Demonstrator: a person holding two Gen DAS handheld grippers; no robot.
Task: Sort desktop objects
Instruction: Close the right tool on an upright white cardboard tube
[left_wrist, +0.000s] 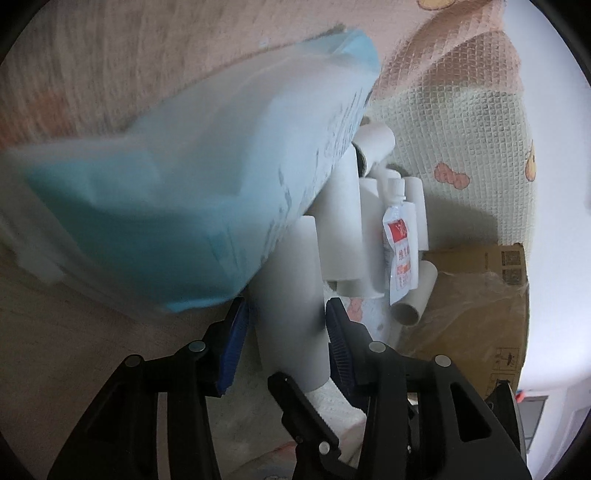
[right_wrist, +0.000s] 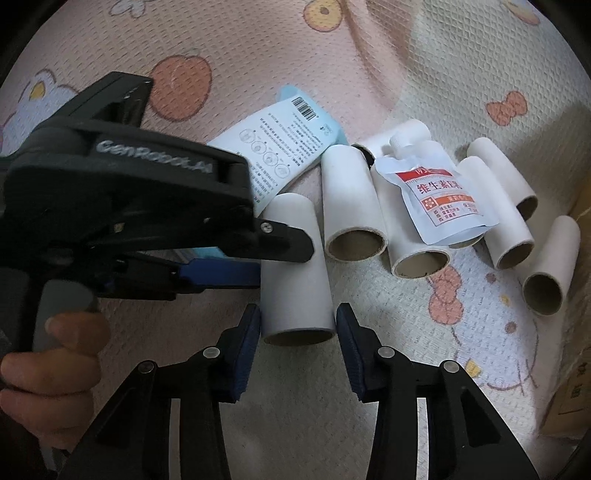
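Right hand-held gripper (right_wrist: 298, 328) spread around tube (right_wrist: 295, 266); left hand-held gripper (left_wrist: 287, 314) spread | only right view shows hand (right_wrist: 48, 373)

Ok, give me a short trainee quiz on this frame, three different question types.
1. True or false: the spouted pouch lies on top of some cardboard tubes.
2. What lies between the right gripper fingers? A) a cardboard tube B) a pen C) a cup
3. Fill in: the barcode is printed on the light ___ packet.

Key: 1 true; 2 A; 3 blue.
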